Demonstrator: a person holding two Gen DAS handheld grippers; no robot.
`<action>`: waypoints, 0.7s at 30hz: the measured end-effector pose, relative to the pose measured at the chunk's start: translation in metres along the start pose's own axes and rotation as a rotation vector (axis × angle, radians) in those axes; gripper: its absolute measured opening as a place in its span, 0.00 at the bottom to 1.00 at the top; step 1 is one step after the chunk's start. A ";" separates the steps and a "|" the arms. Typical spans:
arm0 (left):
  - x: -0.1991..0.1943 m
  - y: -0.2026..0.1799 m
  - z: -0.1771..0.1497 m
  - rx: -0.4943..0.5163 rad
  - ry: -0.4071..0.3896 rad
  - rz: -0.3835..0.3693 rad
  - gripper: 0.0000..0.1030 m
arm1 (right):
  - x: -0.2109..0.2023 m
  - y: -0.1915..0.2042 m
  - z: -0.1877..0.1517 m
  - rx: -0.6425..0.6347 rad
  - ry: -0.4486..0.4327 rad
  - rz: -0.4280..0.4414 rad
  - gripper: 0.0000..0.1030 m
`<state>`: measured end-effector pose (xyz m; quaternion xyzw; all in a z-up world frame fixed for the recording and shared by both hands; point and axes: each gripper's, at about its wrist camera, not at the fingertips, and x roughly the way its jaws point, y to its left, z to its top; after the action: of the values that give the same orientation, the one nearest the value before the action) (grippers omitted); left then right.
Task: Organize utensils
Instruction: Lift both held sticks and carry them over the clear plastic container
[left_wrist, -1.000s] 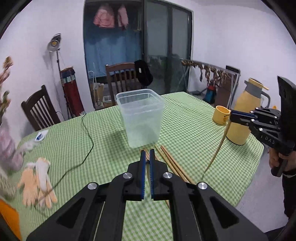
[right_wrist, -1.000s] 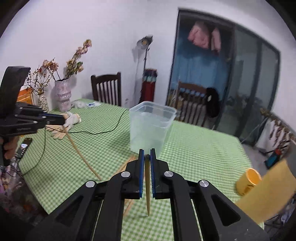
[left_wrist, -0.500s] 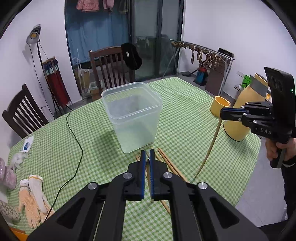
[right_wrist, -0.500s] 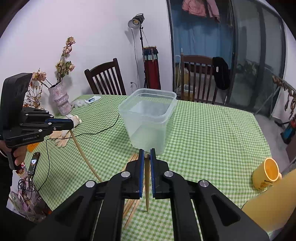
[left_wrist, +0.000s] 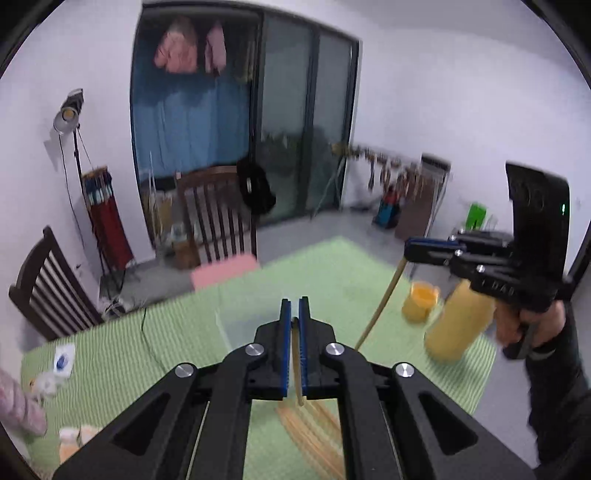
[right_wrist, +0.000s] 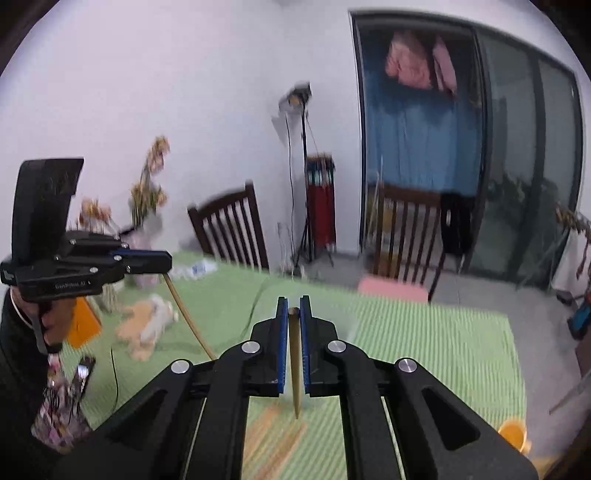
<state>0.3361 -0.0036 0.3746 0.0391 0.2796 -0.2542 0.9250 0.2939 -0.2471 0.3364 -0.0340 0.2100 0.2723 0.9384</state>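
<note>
Each gripper holds one chopstick above the tabletop (left_wrist: 184, 325).
Left gripper (left_wrist: 294, 314) and right gripper (right_wrist: 294, 312) jaws are clenched on a chopstick (right_wrist: 294, 362); more lie below.

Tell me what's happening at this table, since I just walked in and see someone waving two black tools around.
A person is sorting chopsticks with a handheld gripper in each hand. The left gripper is shut on one chopstick, and the right gripper is shut on another chopstick; both sticks hang downward, lifted off the green checked tablecloth. More loose chopsticks lie on the cloth below. The clear plastic container sits just ahead, blurred by motion.
</note>
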 end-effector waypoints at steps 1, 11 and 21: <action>0.001 0.005 0.015 -0.002 -0.025 0.013 0.01 | 0.004 -0.002 0.010 0.001 -0.015 0.001 0.06; 0.080 0.050 0.067 -0.066 0.000 0.056 0.01 | 0.099 -0.024 0.031 0.025 0.036 -0.011 0.06; 0.208 0.086 0.027 -0.081 0.163 0.094 0.01 | 0.212 -0.065 -0.024 0.114 0.242 -0.023 0.06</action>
<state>0.5404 -0.0284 0.2797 0.0351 0.3617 -0.1950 0.9110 0.4807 -0.2016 0.2235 -0.0154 0.3365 0.2431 0.9096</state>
